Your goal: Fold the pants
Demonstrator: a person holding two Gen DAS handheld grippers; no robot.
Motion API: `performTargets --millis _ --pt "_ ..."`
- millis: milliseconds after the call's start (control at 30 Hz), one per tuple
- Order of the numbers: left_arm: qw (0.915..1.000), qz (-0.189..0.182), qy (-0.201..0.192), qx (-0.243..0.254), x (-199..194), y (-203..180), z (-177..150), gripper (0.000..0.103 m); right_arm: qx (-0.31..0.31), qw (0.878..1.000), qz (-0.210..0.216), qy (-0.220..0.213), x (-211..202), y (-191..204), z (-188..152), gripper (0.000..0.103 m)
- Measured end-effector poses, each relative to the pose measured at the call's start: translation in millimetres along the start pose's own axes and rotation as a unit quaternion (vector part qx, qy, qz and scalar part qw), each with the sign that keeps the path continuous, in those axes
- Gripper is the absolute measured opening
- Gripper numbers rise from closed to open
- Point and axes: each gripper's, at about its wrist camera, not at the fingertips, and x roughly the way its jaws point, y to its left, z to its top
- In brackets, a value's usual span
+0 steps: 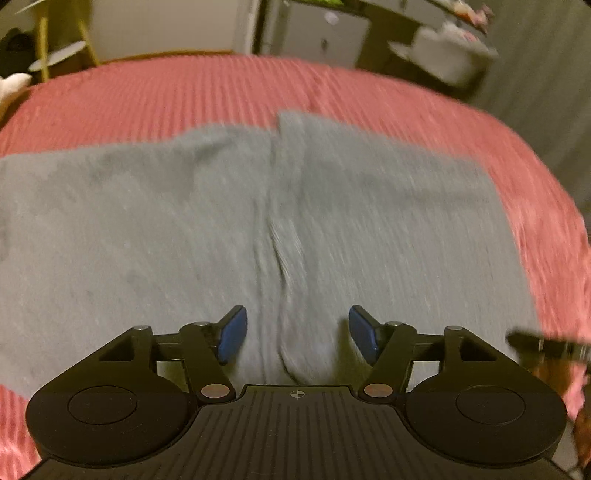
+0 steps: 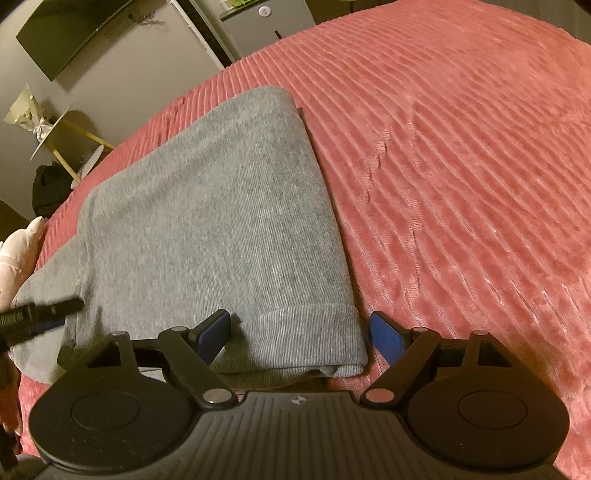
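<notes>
- My left gripper (image 1: 297,334) hangs over the pants (image 1: 229,229), jaws parted, nothing pinched; a ridge of grey cloth runs up between the blue pads (image 1: 232,334) without touching them
- My right gripper (image 2: 301,338) is spread wide, straddling the ribbed cuff (image 2: 303,332) at the near end; pads beside it, not pressing
- The pants (image 2: 221,221) lie flat on the pink blanket (image 2: 461,166), folded lengthwise; in the right view their long axis runs away from me, leaning up and left, cuff nearest
- In the left view, which is blurred, a seam splits the cloth down the middle
- Beyond the bed I see a grey wall and cabinet (image 2: 266,22)
</notes>
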Motion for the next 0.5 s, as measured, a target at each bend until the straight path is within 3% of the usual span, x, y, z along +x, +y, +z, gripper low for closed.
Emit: performTargets --millis 33,167,233,500 --pt "1.0 0.0 0.009 0.002 4.2 -2.0 -4.4 0.054 -0.001 1.0 0.0 0.001 0.2 0.1 0.3 0.083" --pt "0.9998 0.018 0.001 0.012 5.2 -7.6 -14.6 0.044 0.0 1.0 0.0 0.001 -1.1 -0.5 -0.5 0.083" --pt "0.9997 0.021 0.0 0.01 3.5 -7.1 -14.3 0.031 0.002 1.0 -0.001 -0.001 -1.6 -1.1 -0.6 0.083" --pt "0.9998 0.015 -0.013 -0.007 -3.0 -0.5 -17.7 0.021 -0.004 1.0 -0.007 -0.001 -1.5 2.0 -1.3 0.083"
